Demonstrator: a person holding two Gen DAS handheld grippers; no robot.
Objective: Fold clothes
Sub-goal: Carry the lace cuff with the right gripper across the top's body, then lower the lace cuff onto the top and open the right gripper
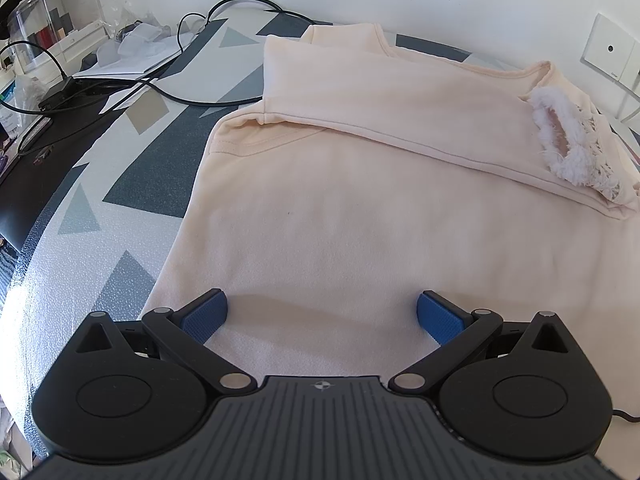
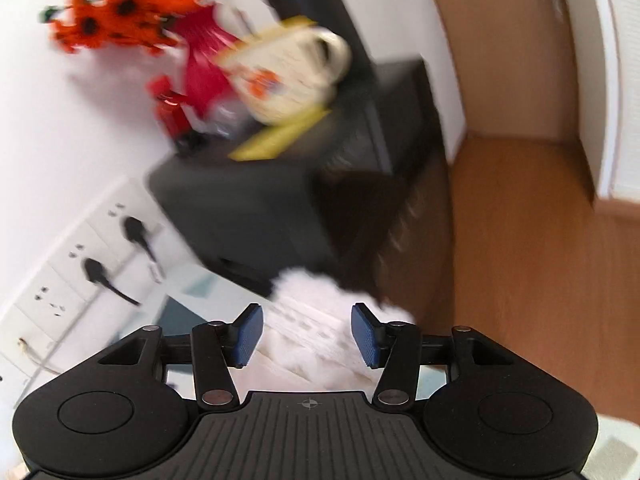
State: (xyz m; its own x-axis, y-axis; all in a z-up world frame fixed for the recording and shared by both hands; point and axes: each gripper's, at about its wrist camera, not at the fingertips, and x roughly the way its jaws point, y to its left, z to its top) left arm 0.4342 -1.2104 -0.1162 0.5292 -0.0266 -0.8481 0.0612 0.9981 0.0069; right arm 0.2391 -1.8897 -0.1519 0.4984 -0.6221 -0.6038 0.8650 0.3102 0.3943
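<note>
Nearby, cables (image 1: 120,88) cross the mat (image 1: 80,208) beside the sweater (image 1: 360,208).

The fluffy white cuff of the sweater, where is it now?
In the left wrist view, the fluffy white cuff lies at the right, at the end of the sleeve folded across the sweater.

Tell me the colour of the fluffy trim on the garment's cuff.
White, on the fluffy trim of the peach garment; clearest in the left wrist view.

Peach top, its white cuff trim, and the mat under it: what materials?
Peach top: soft matte knit, probably cotton fleece; fine fuzzy surface, stitched seams. Cuff trim: fluffy white faux fur or fringe over what looks like lace. Mat: probably foam or vinyl; pebbled texture, printed triangles.
</note>
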